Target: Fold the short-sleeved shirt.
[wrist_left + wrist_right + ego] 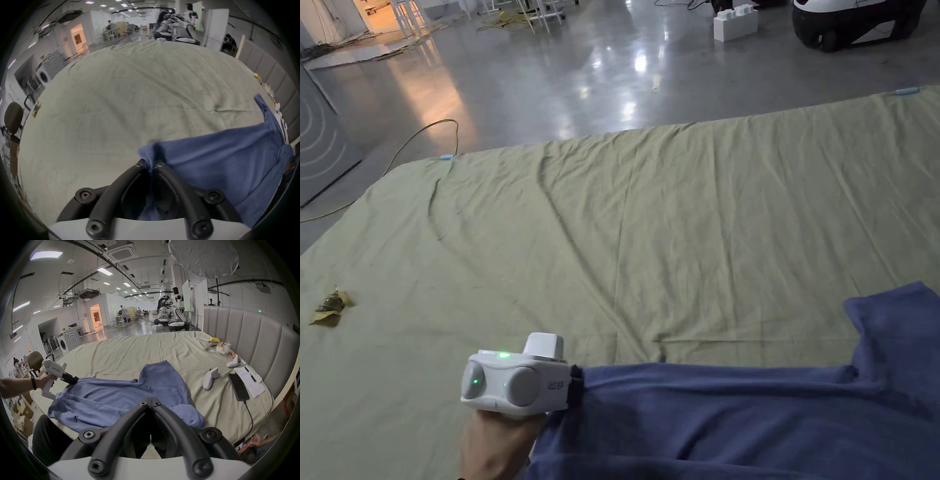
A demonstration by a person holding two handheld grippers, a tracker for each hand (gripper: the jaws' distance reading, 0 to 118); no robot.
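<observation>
At the near edge of the bed, the blue short-sleeved shirt lies on the pale green sheet, occupying the 4 to 6 o'clock sector of the head view. One sleeve extends toward 3 o'clock and lies flat. The left gripper pinches a corner of the shirt hem between both jaws; in the left gripper view the blue fabric passes through the closed jaw tips and drapes away toward 3 o'clock. In the head view this gripper sits at 7 o'clock, held in the person's hand, with the fabric drawn taut from it. The right gripper has its jaws pressed together at the tips above the shirt body; whether any fabric lies between them cannot be determined. Judged from the draping and soft creases, the shirt is light, limp knit cloth: it carries no shape of its own, sags between hold points, and slides readily over the sheet. Recommended hold points are doubled edges, namely hem corners, sleeve cuffs and shoulder seams, where the material is thicker and less prone to slip from the jaws. A crumpled yellow wrapper lies at 9 o'clock, well apart from the shirt. Two white controllers and a phone rest on the sheet near the headboard.
</observation>
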